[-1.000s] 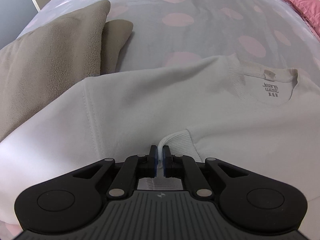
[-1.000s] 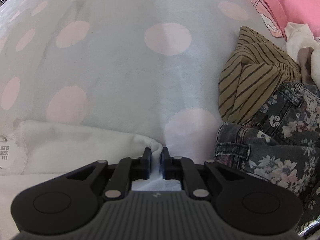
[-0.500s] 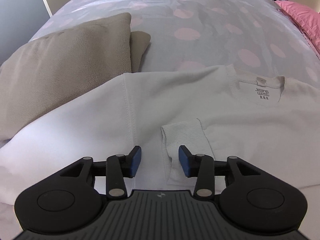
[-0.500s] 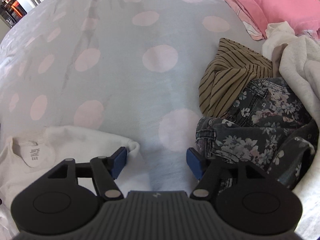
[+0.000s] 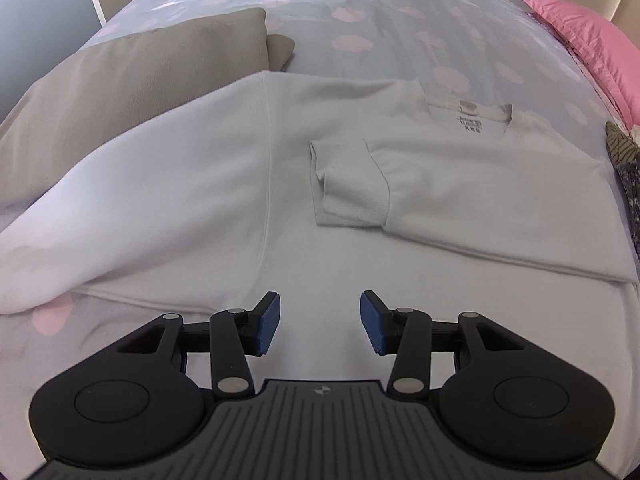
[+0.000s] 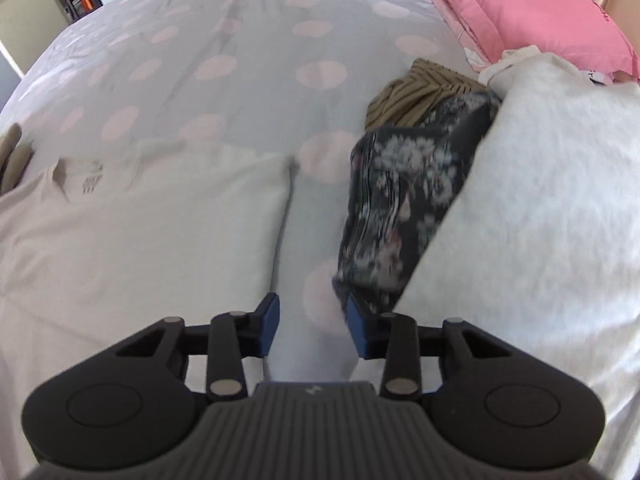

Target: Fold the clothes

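Left wrist: white sweatshirt (image 5: 280, 184) lies flat, collar pointing away.

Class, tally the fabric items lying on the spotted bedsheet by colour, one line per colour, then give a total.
White or off-white: 2, sweatshirt, fleecy garment
Beige: 1, fleece
Tan striped: 1, striped garment
Dark floral: 1, floral jeans
Pink: 1, pillow
Total: 6

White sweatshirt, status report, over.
Left gripper open, empty. Right gripper open, empty. White sweatshirt flat, one sleeve folded across. Floral garment beside it.
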